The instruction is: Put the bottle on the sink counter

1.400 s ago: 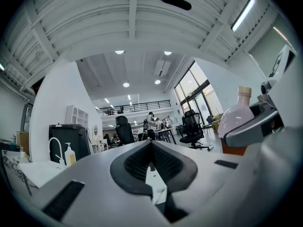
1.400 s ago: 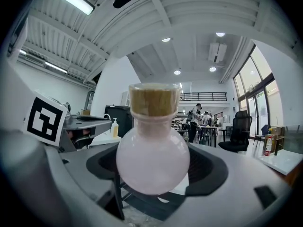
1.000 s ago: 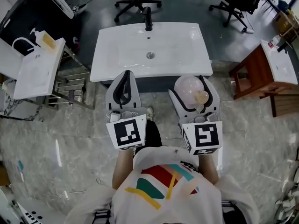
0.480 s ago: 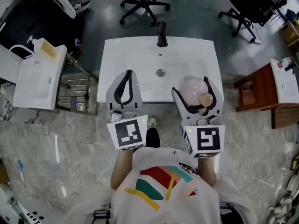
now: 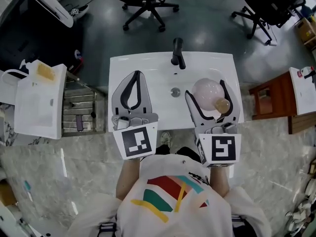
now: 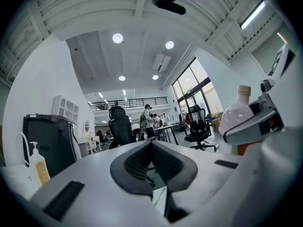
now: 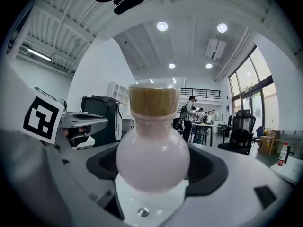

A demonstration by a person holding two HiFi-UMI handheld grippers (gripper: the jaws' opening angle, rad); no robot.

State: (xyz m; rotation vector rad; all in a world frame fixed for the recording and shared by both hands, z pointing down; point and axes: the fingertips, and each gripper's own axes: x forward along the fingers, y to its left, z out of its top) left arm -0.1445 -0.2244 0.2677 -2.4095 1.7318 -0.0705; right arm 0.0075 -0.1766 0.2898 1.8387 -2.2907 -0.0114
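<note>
**A round bottle over a sloping basin: where the set-down could fail**

The right gripper [image 5: 206, 88] is clamped on the pale pink bottle [image 5: 205, 94], jaws pressing either side of its bulb-shaped belly, and the cork stopper [image 7: 152, 100] stands upright in the right gripper view. From the head view the bottle sits over the right part of the white sink counter [image 5: 148, 65], just beside the drain [image 5: 175, 91]. Whether its base touches the surface yet cannot be told. The left gripper [image 5: 137, 75] has its jaws pressed together on nothing and hovers over the left part.

The main risk, as I judge it, is the spot. Below the bottle is the basin's bowl, not the flat rim. Released there, a bulbous bottle could lean, roll toward the drain, or topple. Letting go while it hangs above the surface would drop it (it looks like glass or ceramic). The curved belly also gives the jaws little to hold, so a tilt could let it slip. Moving forward risks knocking the black faucet [image 5: 177, 54].
</note>
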